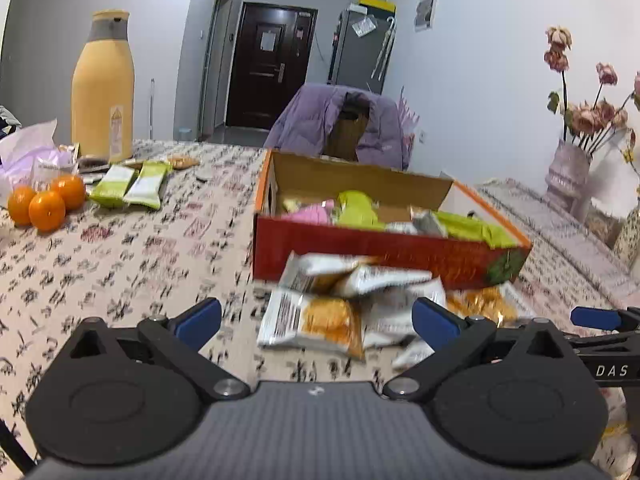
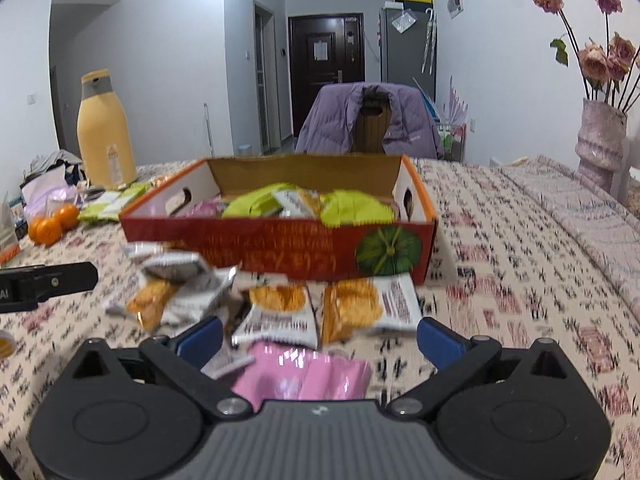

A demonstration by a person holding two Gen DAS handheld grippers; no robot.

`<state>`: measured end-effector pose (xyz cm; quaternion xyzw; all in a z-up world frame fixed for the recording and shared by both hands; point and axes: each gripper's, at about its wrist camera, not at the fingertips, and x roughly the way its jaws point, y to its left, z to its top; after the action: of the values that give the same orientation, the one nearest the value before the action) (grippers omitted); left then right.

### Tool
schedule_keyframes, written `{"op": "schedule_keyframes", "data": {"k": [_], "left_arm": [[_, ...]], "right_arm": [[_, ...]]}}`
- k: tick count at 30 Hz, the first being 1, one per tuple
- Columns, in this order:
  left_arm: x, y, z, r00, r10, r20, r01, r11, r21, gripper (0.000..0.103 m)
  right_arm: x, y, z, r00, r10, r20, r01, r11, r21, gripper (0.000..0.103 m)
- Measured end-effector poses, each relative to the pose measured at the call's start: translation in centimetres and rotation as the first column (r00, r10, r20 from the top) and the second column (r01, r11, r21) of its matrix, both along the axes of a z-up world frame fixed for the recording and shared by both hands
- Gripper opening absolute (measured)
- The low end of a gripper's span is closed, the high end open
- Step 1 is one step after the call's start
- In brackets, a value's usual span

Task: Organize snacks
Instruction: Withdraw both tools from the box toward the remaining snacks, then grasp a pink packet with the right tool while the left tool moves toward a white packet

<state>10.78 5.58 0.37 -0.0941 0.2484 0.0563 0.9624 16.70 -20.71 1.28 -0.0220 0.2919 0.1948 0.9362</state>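
Note:
A red cardboard box [image 1: 360, 250] [image 2: 280, 248] holds several green, pink and white snack packets. A pile of white-and-orange snack packets [image 1: 320, 316] [image 2: 280, 312] lies on the tablecloth in front of it. A pink packet [image 2: 308, 372] lies nearest, between the right gripper's fingers. My left gripper [image 1: 316, 316] is open and empty over the pile's near edge. My right gripper [image 2: 320, 336] is open, low over the pink packet. The right gripper's tip [image 1: 596, 318] shows at the far right of the left wrist view, and the left gripper's tip [image 2: 60, 278] shows at the left of the right wrist view.
Two green packets [image 1: 128, 186] and three oranges [image 1: 46, 204] lie at the left by a tall yellow bottle [image 1: 102, 88]. A vase of dried roses [image 2: 600, 140] stands at the right. A chair with a purple jacket [image 2: 368, 124] stands behind the table.

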Motion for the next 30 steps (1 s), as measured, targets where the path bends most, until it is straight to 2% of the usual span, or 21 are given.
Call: {"op": "schedule_keyframes", "data": {"k": [6,13,30], "left_arm": [[-0.8,0.2,-1.6,1.000,-0.009,-0.024,0.009,1.000,0.006,0.103],[-0.8,0.7,-2.8,0.999,-0.009,-0.036,0.008,1.000,-0.009,0.103],[-1.1,1.1,-3.1,0.999,-0.025,-0.028,0.023,0.999,-0.044,0.103]], "right_arm": [[-0.9,-0.4,-1.7,0.999,-0.005,-0.051,0.004,1.000,-0.009,0.103],[-1.0,0.1,-2.3,0.997,0.002,-0.074,-0.003,1.000,-0.021,0.103],[0.8,3.1,-3.6,0.994,-0.008,-0.113,-0.003,0.995,-0.101,0.103]]}}
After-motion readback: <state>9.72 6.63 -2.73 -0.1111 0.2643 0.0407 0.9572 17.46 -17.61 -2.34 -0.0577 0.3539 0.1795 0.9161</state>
